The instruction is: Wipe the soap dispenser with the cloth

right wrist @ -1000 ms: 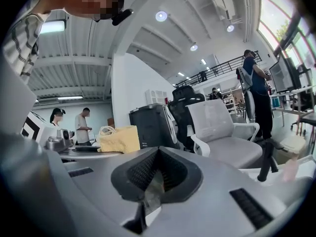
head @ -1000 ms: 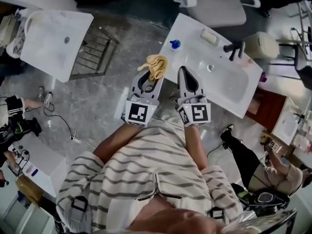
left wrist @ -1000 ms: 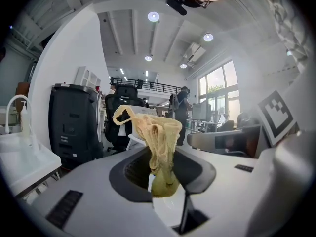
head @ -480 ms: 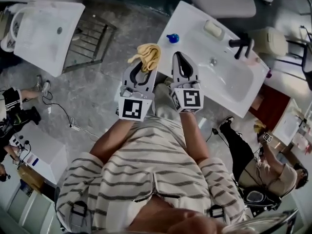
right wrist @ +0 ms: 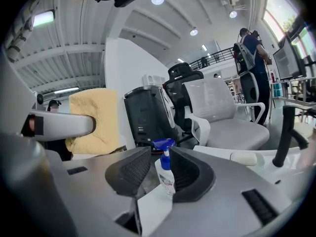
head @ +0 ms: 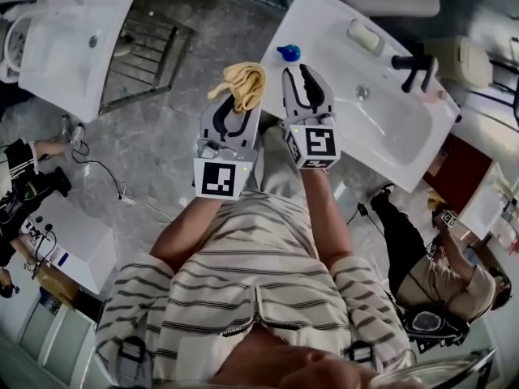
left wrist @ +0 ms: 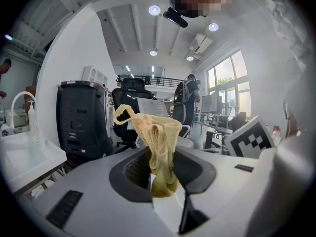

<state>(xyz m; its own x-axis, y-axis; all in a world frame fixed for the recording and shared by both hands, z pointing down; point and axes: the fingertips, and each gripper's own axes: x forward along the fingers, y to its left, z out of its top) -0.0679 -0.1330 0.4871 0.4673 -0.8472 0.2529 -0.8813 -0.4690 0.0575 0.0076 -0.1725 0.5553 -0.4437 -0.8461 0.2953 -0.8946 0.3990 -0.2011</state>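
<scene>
The soap dispenser (head: 289, 53), a small clear bottle with a blue pump, stands on the near left corner of the white sink counter (head: 324, 19). My right gripper (head: 305, 78) points at it from a short way off. Its jaws are opening, and in the right gripper view the dispenser (right wrist: 166, 176) shows through the gap between them, further off and untouched. My left gripper (head: 241, 104) is beside it on the left, shut on a bunched yellow cloth (head: 241, 83). In the left gripper view the cloth (left wrist: 159, 132) sticks up from the closed pads.
On the counter lie a soap bar (head: 364, 36), a black faucet (head: 413, 70) and the basin (head: 389, 124). A second white sink (head: 65, 35) stands at the upper left. A seated person (head: 430, 274) is at the lower right. Grey office chairs (right wrist: 224, 115) stand behind the counter.
Both grippers have moved forward toward the counter corner with the dispenser. The right gripper's jaws, shut before, now stand apart. The cloth stays in the left gripper.
</scene>
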